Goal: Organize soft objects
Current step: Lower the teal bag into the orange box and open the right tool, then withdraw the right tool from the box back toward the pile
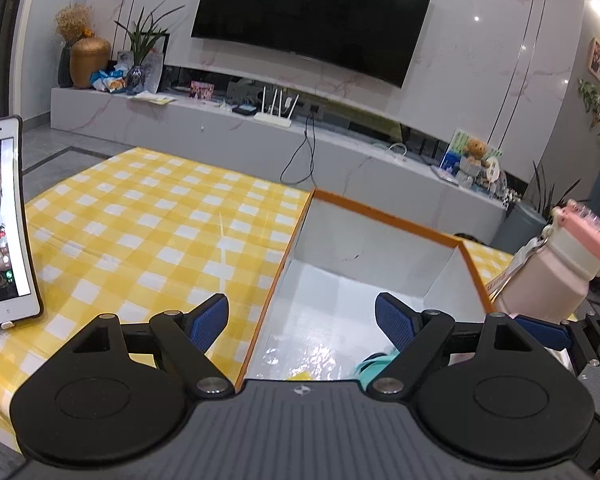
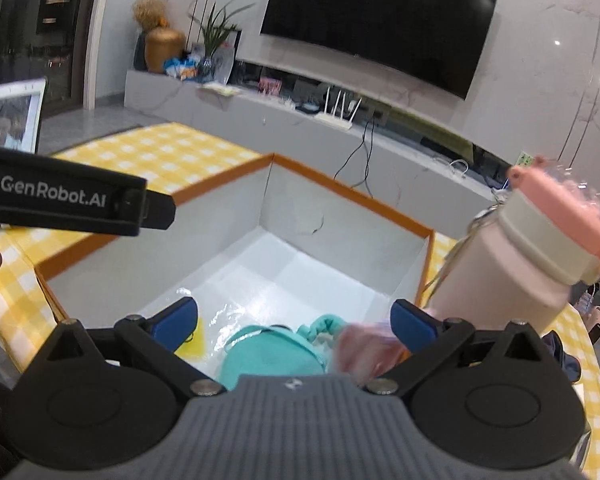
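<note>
Soft things lie gathered at the near end of the white cardboard box with the orange rim (image 2: 340,188), which sits on the yellow-and-white checked tablecloth (image 1: 148,216): a teal plush toy (image 2: 272,356), a blurred pink soft item (image 2: 364,350) just beside it, and a yellow piece in clear crinkly wrap (image 2: 198,344) to its left. Judging by that, the box serves as the collecting bin, and its far end is bare. The right gripper (image 2: 296,320) hangs above the box's near end, looking down and forward into it, its blue-padded fingers spread wide with nothing between them; the teal toy lies below the gap, and whether it touches either pad cannot be told. The left gripper (image 1: 302,320) is held level and low over the box's left wall, one pad above the cloth and the other above the box floor, likewise wide apart and empty. A pale pink bottle with a pink cap (image 2: 540,256) stands tilted in view just past the box's right wall, probably not part of the sorting. A white tablet (image 1: 4,224) is propped at the table's left edge.
</note>
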The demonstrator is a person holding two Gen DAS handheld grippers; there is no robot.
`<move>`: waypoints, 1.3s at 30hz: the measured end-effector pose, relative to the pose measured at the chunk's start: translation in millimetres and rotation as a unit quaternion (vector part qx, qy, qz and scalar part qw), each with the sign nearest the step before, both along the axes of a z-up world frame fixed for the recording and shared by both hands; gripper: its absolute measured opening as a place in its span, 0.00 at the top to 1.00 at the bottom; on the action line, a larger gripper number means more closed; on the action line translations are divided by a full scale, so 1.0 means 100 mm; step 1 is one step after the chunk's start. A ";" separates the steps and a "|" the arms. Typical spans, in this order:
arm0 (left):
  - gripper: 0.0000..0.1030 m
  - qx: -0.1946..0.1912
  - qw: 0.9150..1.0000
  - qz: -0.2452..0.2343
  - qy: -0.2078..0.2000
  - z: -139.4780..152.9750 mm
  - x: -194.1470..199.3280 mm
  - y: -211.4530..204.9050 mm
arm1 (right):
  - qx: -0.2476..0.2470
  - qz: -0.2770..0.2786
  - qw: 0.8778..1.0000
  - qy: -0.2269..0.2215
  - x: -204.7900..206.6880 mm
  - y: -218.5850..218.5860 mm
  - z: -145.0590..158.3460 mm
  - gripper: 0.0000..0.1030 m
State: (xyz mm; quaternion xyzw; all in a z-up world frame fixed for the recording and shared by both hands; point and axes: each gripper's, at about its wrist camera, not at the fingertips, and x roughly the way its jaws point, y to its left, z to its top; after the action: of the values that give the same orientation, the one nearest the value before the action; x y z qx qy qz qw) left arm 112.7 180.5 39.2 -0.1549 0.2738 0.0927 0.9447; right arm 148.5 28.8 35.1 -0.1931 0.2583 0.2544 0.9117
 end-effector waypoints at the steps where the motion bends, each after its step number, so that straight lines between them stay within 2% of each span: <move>1: 0.06 0.000 1.000 0.000 -0.005 0.02 -0.02 0.00 | 0.007 -0.001 1.000 -0.006 -0.02 -0.04 0.03 0.02; 7: 0.06 -0.003 0.999 -0.010 -0.048 0.17 -0.14 -0.05 | 0.059 -0.038 0.997 -0.025 -0.09 -0.31 0.22 0.02; 10: 0.06 -0.008 0.998 -0.007 -0.070 0.26 -0.20 -0.11 | 0.045 -0.075 0.994 -0.059 -0.19 -0.43 0.33 0.02; 13: 0.06 -0.042 0.995 -0.017 -0.091 0.33 -0.25 -0.17 | 0.025 -0.119 0.986 -0.118 -0.34 -0.56 0.52 0.02; 15: 0.06 -0.063 0.991 -0.033 -0.115 0.38 -0.31 -0.22 | 0.024 -0.162 0.976 -0.141 -0.39 -0.66 0.66 0.02; 17: 0.06 -0.063 0.988 -0.053 -0.133 0.43 -0.36 -0.34 | 0.033 -0.187 0.966 -0.178 -0.45 -0.81 0.76 0.02; 18: 0.06 -0.058 0.986 -0.064 -0.141 0.46 -0.38 -0.40 | 0.037 -0.199 0.962 -0.186 -0.46 -0.90 0.79 0.02; 21: 0.07 -0.044 0.982 -0.083 -0.163 0.49 -0.43 -0.61 | 0.060 -0.228 0.957 -0.170 -0.45 -1.21 0.87 0.02; 27: 0.07 -0.048 0.979 -0.123 -0.157 0.45 -0.39 -1.05 | 0.106 -0.276 0.940 -0.172 -0.49 -1.83 0.89 0.02; 31: 0.08 -0.018 0.976 -0.160 -0.147 0.41 -0.33 -1.36 | 0.109 -0.312 0.928 -0.173 -0.45 -2.16 0.82 0.03; 33: 0.08 -0.008 0.976 -0.168 -0.141 0.36 -0.29 -1.53 | 0.135 -0.308 0.927 -0.166 -0.43 -2.33 0.76 0.03; 35: 0.09 -0.019 0.975 -0.178 -0.130 0.29 -0.22 -1.65 | 0.173 -0.311 0.922 -0.150 -0.38 -2.52 0.68 0.03; 37: 0.13 -0.049 0.975 -0.189 -0.106 0.18 -0.11 -1.73 | 0.188 -0.333 0.909 -0.166 -0.38 -2.65 0.56 0.03; 38: 0.13 -0.062 0.976 -0.188 -0.092 0.12 -0.05 -1.76 | 0.191 -0.334 0.907 -0.171 -0.34 -2.71 0.47 0.02; 39: 0.13 -0.068 0.977 -0.185 -0.083 0.07 -0.01 -1.78 | 0.196 -0.325 0.911 -0.161 -0.29 -2.78 0.38 0.03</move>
State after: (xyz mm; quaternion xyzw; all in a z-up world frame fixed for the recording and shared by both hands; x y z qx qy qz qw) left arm 112.0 2.4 46.3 -0.1722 0.2238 -0.1159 0.9523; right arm 119.4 -249.0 73.2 0.0458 0.1011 -0.0445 0.9928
